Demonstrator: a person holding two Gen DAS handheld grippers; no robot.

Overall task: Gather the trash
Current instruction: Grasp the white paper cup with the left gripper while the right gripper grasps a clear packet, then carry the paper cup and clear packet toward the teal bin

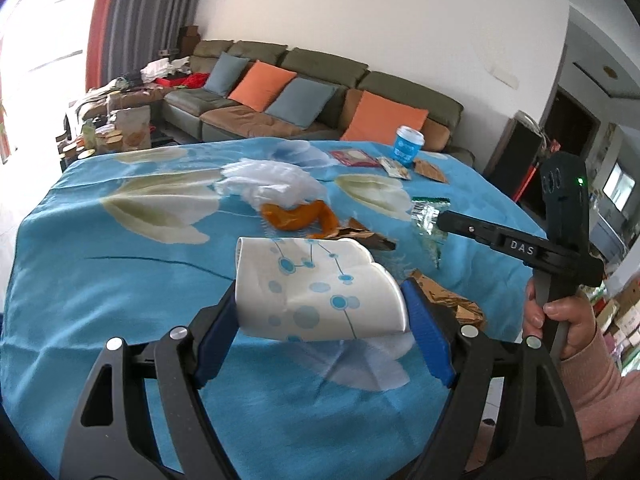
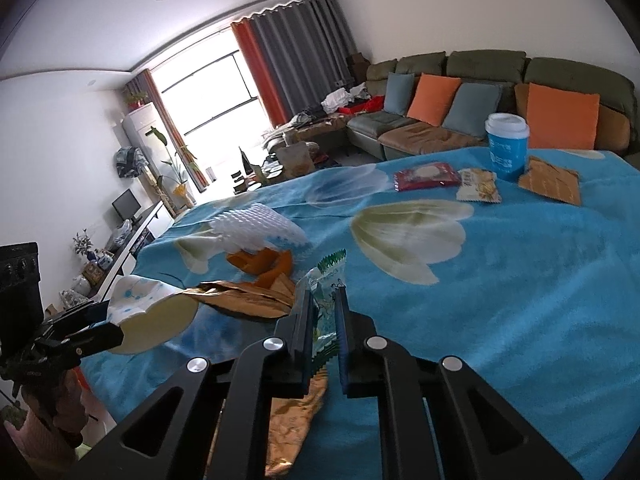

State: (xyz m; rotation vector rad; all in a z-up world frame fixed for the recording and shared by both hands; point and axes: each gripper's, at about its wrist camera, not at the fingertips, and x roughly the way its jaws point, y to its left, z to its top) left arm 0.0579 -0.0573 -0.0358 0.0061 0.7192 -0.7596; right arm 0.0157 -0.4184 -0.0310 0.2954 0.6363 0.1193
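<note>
My left gripper [image 1: 320,308] is shut on a crushed white paper cup [image 1: 316,288] with blue dots, its blue pads pressing both sides. The cup hangs just above the blue flowered tablecloth [image 1: 120,300]. In the right wrist view the same cup [image 2: 140,300] shows at the left in that gripper [image 2: 104,320]. My right gripper [image 2: 324,294] is shut on a green and white snack wrapper [image 2: 328,272], which sticks up between the pads. From the left wrist view the right gripper [image 1: 440,220] stands at the right with the wrapper [image 1: 428,210] at its tip, held by a hand in a pink sleeve.
On the cloth lie orange peel [image 1: 296,216], a white foam net [image 1: 268,184] and brown and gold wrappers [image 1: 360,236] [image 2: 296,420]. At the far side stand a blue lidded cup [image 2: 506,148], a red packet [image 2: 426,176] and more wrappers [image 2: 552,182]. A sofa [image 1: 320,80] lies beyond.
</note>
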